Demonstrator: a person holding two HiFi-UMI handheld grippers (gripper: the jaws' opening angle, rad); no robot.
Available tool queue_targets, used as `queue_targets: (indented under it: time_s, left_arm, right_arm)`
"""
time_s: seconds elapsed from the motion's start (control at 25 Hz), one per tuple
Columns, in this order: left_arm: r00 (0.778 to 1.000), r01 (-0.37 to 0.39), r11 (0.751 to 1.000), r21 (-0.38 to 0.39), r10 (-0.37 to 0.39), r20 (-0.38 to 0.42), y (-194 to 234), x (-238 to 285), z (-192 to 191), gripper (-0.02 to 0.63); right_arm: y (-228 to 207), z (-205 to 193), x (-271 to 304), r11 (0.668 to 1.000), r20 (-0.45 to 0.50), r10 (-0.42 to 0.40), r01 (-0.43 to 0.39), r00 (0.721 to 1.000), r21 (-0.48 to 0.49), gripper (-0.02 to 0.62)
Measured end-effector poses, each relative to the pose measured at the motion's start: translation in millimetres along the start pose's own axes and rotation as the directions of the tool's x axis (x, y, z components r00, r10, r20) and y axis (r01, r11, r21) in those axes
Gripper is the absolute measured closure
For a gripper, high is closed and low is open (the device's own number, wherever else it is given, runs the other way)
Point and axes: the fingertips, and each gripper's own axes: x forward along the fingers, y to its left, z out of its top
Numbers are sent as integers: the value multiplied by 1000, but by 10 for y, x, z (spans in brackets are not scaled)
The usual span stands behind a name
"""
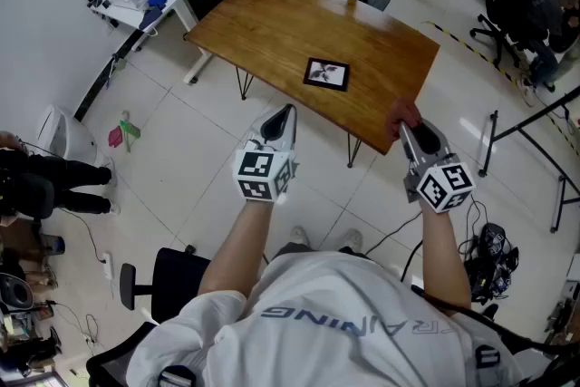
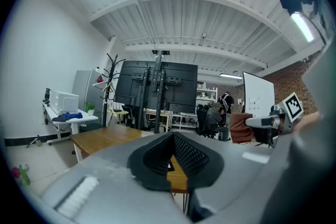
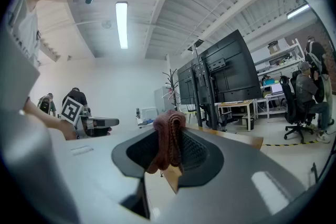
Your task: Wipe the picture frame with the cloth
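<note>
**Both claws held short of the frame; cloth in the right**

1. My right claw is clamped on the cloth. It is a reddish-brown knit, folded, standing up between the pads with its top bulging above them and a loose end hanging below.
2. My left claw has its tips together and nothing between them. Only a wedge of wooden table shows through the gap under the tips.
3. In the head view my left claw points to 12 o'clock, just short of the near edge of the table and over the tiled floor. My right claw points to about 11 o'clock at the table's near right corner, and the cloth overlaps that corner.
4. Both marker cubes face up: left, right.
5. My left forearm and right forearm are bare. Both reach forward, roughly level with each other and well apart.
6. The picture frame lies flat on the table, towards its near edge. It is at 1 o'clock from my left claw and 10 o'clock from my right, and neither claw touches it.
7. Each gripper view shows the other claw off to the side at about the same height.
</note>
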Motion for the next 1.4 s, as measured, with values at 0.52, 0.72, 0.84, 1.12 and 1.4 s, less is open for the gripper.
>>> queue_targets:
  time_s: [0.52,0.72,0.84,1.12,1.4]
  left_arm:
    - [999,36,999,-32,-36,-3,728,-206,-62,603]
    - [999,34,999,-42,-34,-2,843,-80,-80,603]
    - [999,42,998,-41,-43,-9,898,72,-89,603]
    - [999,25,1000,-10,-26,-48,1052,700,-53,603]
    - [996,-7,1000,-7,6,-85,1126,1420,-59,603]
  right_arm:
    - [450,115,522,999,32,-45,45,998,-11,483]
    - [421,115,730,1000,31,-27,27,999,-12,483]
    - [313,123,893,1000,36,-24,24,999,-9,483]
    - [-154,169,1350,1000,34,0,-1,999,11,483]
    - [-748,144,1788,998,7,39,-39,999,43,483]
